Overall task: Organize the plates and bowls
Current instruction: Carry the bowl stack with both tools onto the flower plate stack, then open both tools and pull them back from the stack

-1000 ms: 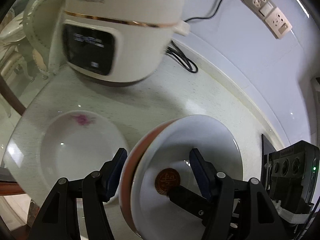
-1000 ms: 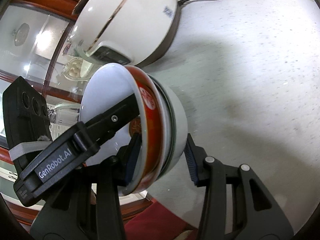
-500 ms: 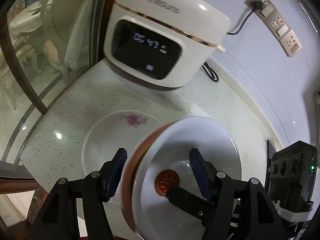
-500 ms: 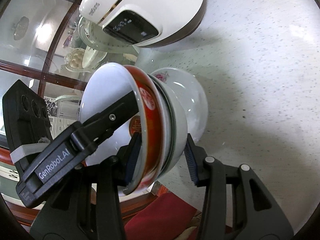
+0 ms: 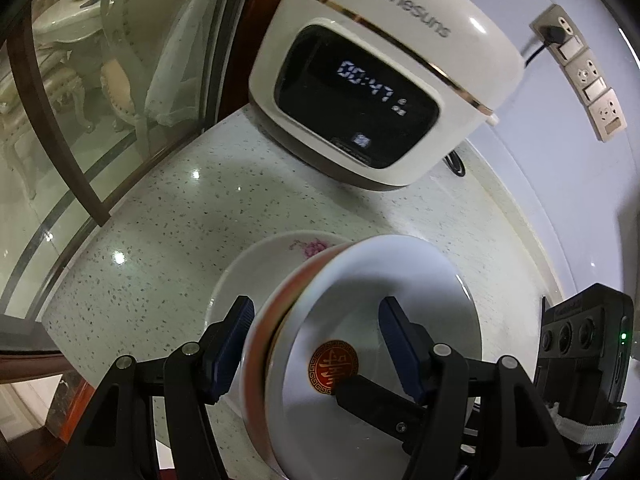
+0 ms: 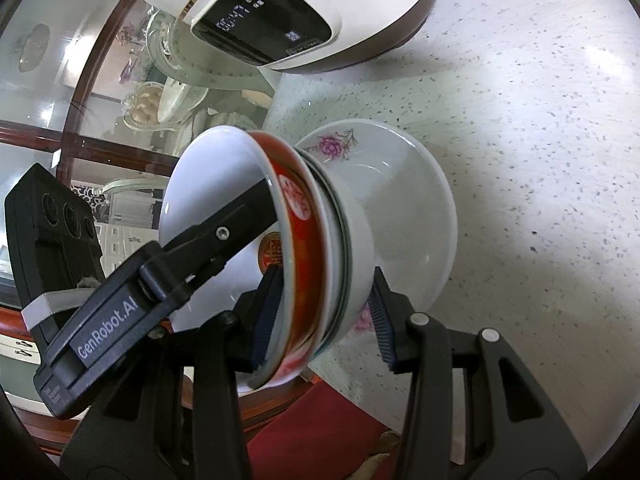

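A small stack of bowls [image 6: 320, 248] is being held on edge above the counter, its rims tipped nearly upright: a red-banded bowl [image 6: 298, 216] with a white inside and a round red seal in its bottom is nested against at least one white bowl behind it. The stack is being gripped from two sides at once. The right gripper [image 6: 324, 312] is clamped across the nested walls, one blue pad inside the red-banded bowl and the other against the outer white wall. The left gripper [image 5: 320, 344] is likewise closed on the stack, one pad pressed on the outside and the other set inside the front bowl.

Just behind and below the stack, a white plate [image 6: 420, 200] with a pink flower on its rim is lying flat on the speckled counter [image 6: 520, 120], near the counter's edge. The stack is being held right over it, though whether the lowest rim is touching the plate cannot be told.

Farther back a cream rice cooker [image 5: 384, 80] with a lit display is standing against the wall, plugged into a socket strip [image 5: 580, 64]; a glass partition [image 5: 100, 100] is bordering the counter on the far side.

As a judgement, the bowls are already gathered into one nest, and the setting down is what is left: the stack is not yet released, and it would most likely be lowered and righted onto the flowered plate.
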A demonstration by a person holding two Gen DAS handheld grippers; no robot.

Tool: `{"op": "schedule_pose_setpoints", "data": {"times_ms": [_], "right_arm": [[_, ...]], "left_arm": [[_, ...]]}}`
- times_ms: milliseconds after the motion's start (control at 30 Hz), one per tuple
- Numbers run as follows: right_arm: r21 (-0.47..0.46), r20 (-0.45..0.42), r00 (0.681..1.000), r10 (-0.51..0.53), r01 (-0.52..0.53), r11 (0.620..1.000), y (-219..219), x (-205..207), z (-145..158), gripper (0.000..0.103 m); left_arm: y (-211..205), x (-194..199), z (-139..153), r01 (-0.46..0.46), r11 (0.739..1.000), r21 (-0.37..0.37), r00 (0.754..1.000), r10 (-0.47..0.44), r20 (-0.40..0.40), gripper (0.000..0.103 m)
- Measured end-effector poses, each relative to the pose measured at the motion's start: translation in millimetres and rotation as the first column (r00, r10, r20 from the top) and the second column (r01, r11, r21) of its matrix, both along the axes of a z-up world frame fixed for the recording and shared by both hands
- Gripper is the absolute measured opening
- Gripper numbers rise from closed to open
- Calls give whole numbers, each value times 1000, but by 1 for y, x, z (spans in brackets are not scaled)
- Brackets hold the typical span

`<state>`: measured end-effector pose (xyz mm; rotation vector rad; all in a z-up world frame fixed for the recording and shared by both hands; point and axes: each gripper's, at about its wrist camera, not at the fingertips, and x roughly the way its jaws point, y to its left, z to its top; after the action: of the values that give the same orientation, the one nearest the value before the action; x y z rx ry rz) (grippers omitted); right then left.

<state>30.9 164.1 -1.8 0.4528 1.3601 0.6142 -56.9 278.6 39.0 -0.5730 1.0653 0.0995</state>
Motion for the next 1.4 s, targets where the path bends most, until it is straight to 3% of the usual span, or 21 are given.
{"op": "schedule_pose_setpoints", "data": {"times_ms": [233,467,567,667,767,833,933,1033,1200,1300,1333,1400], "right_arm": [[-60,-7,1000,13,-14,998,11,11,-11,48],[-83,14,1000,22,-21,996,17,13,-9,52],[-107,54,998,30,-24,994,15,10,1,60],[-146,123,992,28,-10,989,13,6,12,74],[-127,154,988,15,5,992,8,-1,19,75],[-115,199,980,-3,26,993,4,-8,25,77],[-104,274,961,-45,76,992,-9,-22,34,79],[-74,310,946,-97,126,989,-26,-36,40,79],[-23,435,880,-193,225,974,-56,-66,56,87],[-50,553,816,-171,237,970,-68,-88,76,87],[-60,621,766,-167,259,964,-70,-101,86,87],[-25,720,668,-188,296,955,-81,-126,103,92]], "left_arm": [[8,4,-16,-7,1000,-20,1000,6,-26,65],[9,3,-14,9,1000,-24,1000,-8,25,70],[11,0,-9,9,1000,-14,998,-8,61,87],[17,-5,-3,-13,1000,-5,995,13,97,90],[20,-11,3,-20,1000,10,990,18,136,92],[20,-17,6,-14,1000,15,987,12,161,103],[21,-30,14,9,1000,9,976,-10,218,103],[14,-46,32,23,997,74,960,-42,276,103],[-7,-76,63,2,964,267,937,-95,336,103],[-23,-105,84,-83,907,413,920,-89,381,103],[-27,-116,93,-119,892,435,905,-83,418,103],[-37,-150,109,-202,870,449,846,-76,527,103]]}}
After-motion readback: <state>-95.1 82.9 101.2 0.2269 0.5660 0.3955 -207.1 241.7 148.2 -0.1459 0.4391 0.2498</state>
